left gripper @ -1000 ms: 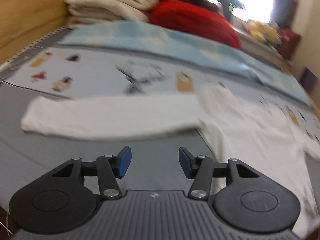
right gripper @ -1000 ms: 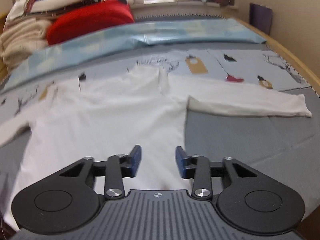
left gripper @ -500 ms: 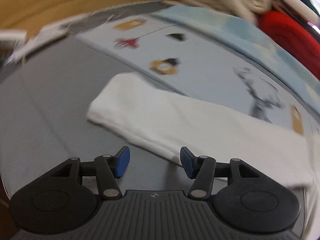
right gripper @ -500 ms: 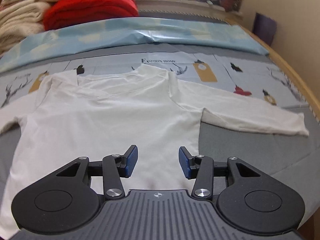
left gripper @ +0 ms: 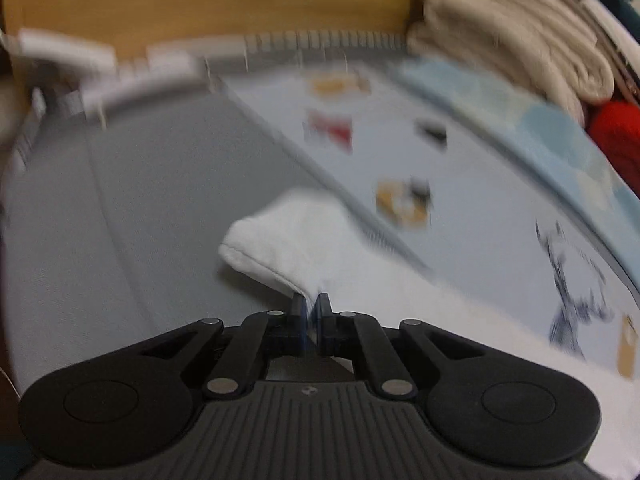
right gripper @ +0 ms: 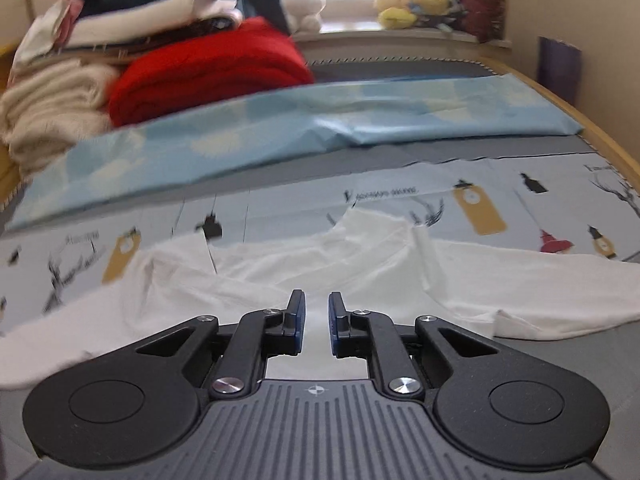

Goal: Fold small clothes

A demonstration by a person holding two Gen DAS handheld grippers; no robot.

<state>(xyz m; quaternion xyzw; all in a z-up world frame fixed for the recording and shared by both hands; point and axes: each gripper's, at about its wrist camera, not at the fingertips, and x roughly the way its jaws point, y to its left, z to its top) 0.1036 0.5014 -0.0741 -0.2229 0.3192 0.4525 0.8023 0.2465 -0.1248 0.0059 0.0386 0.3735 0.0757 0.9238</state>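
My left tongs point(left gripper: 311, 307) are pinched tight on the cuff end of the white shirt's left sleeve point(left gripper: 304, 236). The cloth bunches up from between the blue pads toward 12 o'clock, lifted off the grey bed cover point(left gripper: 132, 216), and the rest of the sleeve trails away toward 4 o'clock. That view is blurred, so I cannot make out finer folds.

My right tongs point(right gripper: 317, 311) have just been closing, and only a narrow gap is left between the pads. The white shirt point(right gripper: 304, 264) lies right under and ahead of them, but I cannot tell whether the pads have caught any cloth. From these tongs the collar sits at 12 o'clock, rumpled, and the right sleeve point(right gripper: 532, 284) stretches flat toward 3 o'clock.

The shirt is spread across a pale printed sheet point(right gripper: 500, 184) and the grey cover of the bed. Beyond it, at 12 o'clock, lies a folded light blue sheet point(right gripper: 320, 120). At 10 o'clock sits a red folded blanket point(right gripper: 208, 68), with a cream knitted blanket point(right gripper: 52, 104) beside it at 9 o'clock. Plush toys point(right gripper: 412, 4) line the window ledge at 1 o'clock.
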